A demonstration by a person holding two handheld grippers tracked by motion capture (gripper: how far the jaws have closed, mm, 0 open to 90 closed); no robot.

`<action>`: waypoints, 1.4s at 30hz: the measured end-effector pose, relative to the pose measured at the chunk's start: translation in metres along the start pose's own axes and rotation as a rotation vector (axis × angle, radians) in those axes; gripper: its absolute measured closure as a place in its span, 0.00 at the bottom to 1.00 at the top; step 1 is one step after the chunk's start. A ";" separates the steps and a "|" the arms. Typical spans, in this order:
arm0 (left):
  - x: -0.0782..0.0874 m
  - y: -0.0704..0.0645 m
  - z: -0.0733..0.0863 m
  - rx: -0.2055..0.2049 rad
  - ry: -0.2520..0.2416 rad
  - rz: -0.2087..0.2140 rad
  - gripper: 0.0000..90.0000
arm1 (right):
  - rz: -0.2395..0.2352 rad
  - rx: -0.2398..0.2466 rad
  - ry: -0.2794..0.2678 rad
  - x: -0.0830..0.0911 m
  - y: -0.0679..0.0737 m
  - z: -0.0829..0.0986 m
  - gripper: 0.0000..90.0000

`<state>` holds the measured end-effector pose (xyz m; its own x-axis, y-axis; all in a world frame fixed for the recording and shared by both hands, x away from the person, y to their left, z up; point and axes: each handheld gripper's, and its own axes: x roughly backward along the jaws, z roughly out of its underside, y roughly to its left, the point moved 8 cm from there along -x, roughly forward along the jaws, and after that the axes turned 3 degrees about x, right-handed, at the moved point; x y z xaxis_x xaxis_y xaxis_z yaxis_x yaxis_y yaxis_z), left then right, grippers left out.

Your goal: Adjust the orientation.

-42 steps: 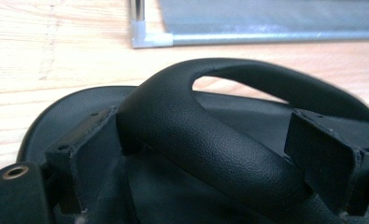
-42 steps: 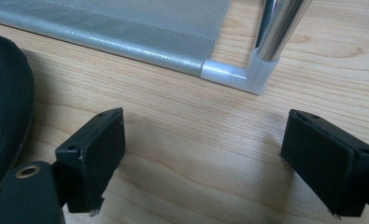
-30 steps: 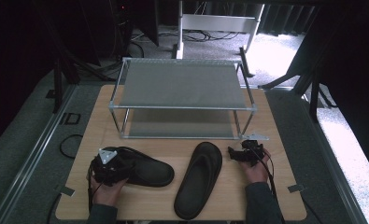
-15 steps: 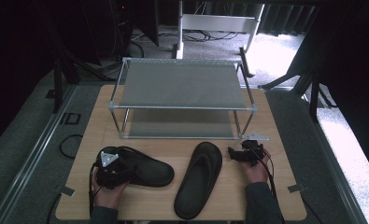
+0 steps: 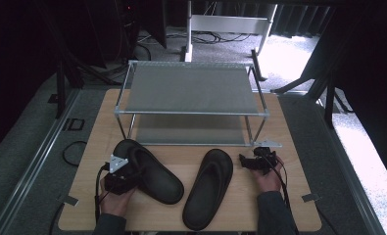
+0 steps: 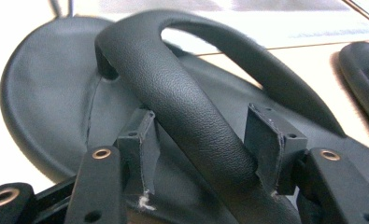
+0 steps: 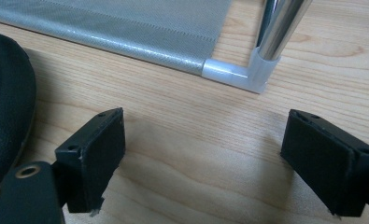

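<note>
**Left tool gripping a slipper strap**

The left tool (image 6: 198, 140) is pinching the strap (image 6: 191, 112) of the left slipper (image 5: 149, 169) (lying on the counter (image 5: 181, 152)). The right tool (image 7: 203, 154) is hovering spread beside the other slipper (image 5: 208, 188). Beyond, a rack (image 5: 191, 90) is standing.

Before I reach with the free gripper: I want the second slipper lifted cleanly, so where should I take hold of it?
Take the right slipper by its rim, coming from the right gripper's side. It lies sole up, so no strap shows to pinch; the left gripper has the other slipper by its arched strap. The thin rim probably suits the open fingers.
</note>
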<state>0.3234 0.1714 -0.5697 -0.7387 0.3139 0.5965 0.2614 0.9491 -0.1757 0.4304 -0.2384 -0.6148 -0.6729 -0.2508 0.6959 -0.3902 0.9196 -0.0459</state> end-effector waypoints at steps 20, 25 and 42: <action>-0.059 -0.050 -0.055 -0.191 -0.036 0.147 0.66 | 0.000 -0.001 0.001 0.000 0.000 0.000 0.15; -0.074 -0.058 -0.059 -0.185 -0.025 0.164 0.70 | 0.000 0.000 0.001 0.000 0.000 0.000 0.15; -0.102 -0.076 -0.071 -0.179 -0.042 0.177 0.74 | 0.015 -0.014 -0.020 0.002 -0.001 -0.001 0.29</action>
<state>0.4231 0.0656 -0.5615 -0.6954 0.4795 0.5352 0.4922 0.8605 -0.1313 0.4300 -0.2397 -0.6128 -0.6913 -0.2432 0.6805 -0.3714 0.9273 -0.0459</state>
